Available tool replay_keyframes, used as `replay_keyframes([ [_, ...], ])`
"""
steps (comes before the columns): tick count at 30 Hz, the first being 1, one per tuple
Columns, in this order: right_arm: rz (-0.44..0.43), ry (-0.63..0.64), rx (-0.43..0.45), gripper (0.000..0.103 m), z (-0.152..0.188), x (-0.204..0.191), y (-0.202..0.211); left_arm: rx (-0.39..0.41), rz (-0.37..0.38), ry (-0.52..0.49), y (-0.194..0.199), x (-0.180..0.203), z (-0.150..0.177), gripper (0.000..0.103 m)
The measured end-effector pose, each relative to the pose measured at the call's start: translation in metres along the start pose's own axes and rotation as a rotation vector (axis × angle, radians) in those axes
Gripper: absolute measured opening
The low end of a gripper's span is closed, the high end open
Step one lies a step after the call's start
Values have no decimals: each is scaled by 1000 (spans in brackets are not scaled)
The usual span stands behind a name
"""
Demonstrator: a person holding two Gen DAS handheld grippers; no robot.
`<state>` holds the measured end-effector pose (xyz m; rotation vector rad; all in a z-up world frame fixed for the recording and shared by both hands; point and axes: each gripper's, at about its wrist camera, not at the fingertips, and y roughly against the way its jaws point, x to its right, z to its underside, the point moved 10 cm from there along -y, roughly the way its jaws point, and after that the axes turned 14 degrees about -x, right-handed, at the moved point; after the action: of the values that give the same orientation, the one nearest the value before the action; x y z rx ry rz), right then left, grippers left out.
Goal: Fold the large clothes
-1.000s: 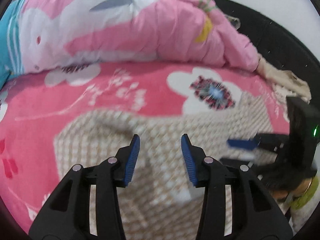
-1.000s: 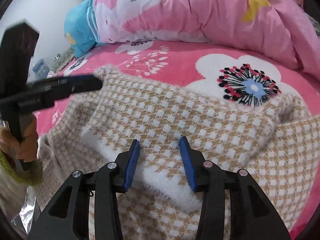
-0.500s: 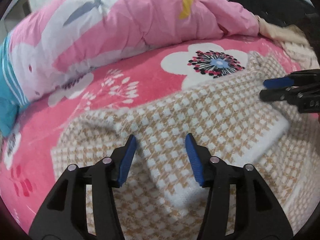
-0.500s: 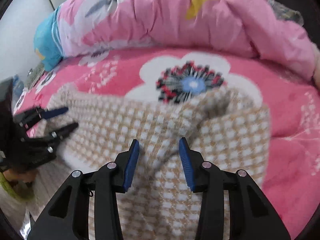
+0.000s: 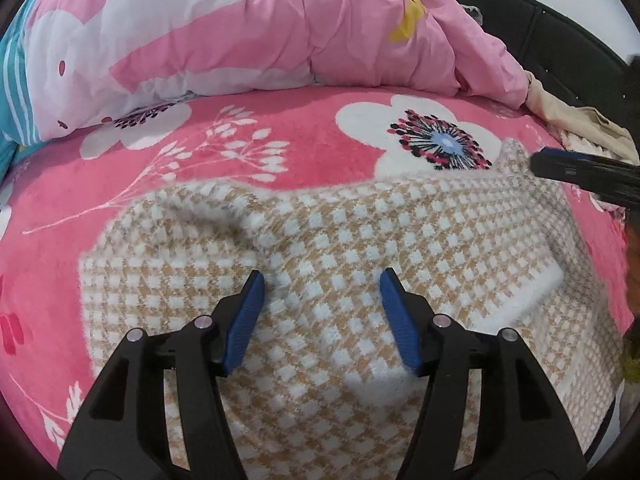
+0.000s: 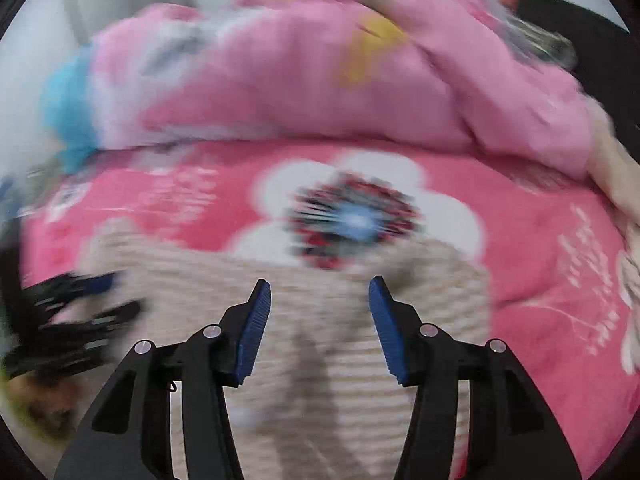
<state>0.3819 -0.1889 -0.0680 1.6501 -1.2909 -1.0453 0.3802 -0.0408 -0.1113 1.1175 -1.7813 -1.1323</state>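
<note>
My left tongs (image 5: 322,312) and right tongs (image 6: 320,322) have just been opening and hold nothing, the sweater (image 5: 360,248) lies half folded on the pink bed (image 5: 240,168), so I should pinch an edge, not the middle.

Bare pink blanket (image 5: 312,160) beyond the sweater (image 5: 340,264), heaped quilt (image 5: 280,28) walling the far side

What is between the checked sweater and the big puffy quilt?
Only the pink flowered blanket: a bare strip of it runs between the sweater and the quilt. The left wrist view shows it clearly; the right wrist view is blurred.
</note>
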Motion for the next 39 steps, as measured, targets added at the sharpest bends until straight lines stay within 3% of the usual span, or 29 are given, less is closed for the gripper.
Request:
replay_keyframes([
  [1,-73,57,-6,51,5,-26,-1,3,2,5,1,-1,1,58],
  [3,-88,125,-51,51,17,-52,-19,10,-7,7,2,-1,2,58],
  [5,8,180,-148,51,38,-59,-61,11,-22,2,3,-1,3,58],
  [7,76,221,-114,51,44,-62,-70,-9,-49,-3,4,-1,6,58],
  [10,67,172,-120,51,45,-67,-46,-6,-95,-4,21,-1,11,58],
  [12,2,156,-110,51,53,-72,-20,-4,-133,-1,36,-4,16,58],
  [15,-4,150,-83,57,74,-66,19,16,-154,18,72,-9,34,58],
  [17,-42,157,-68,69,94,-70,41,40,-151,50,102,-17,56,59],
  [20,-89,159,-68,77,132,-73,63,78,-135,101,135,-30,93,67],
  [24,-156,148,-86,78,177,-86,73,120,-149,230,163,-61,154,68],
  [30,-211,108,-136,78,219,-97,39,139,-102,292,156,-69,208,68],
  [34,-226,39,-170,78,231,-89,13,128,-37,289,136,-57,220,62],
  [39,-227,50,-167,78,231,-90,14,96,-42,269,111,-48,218,53],
])
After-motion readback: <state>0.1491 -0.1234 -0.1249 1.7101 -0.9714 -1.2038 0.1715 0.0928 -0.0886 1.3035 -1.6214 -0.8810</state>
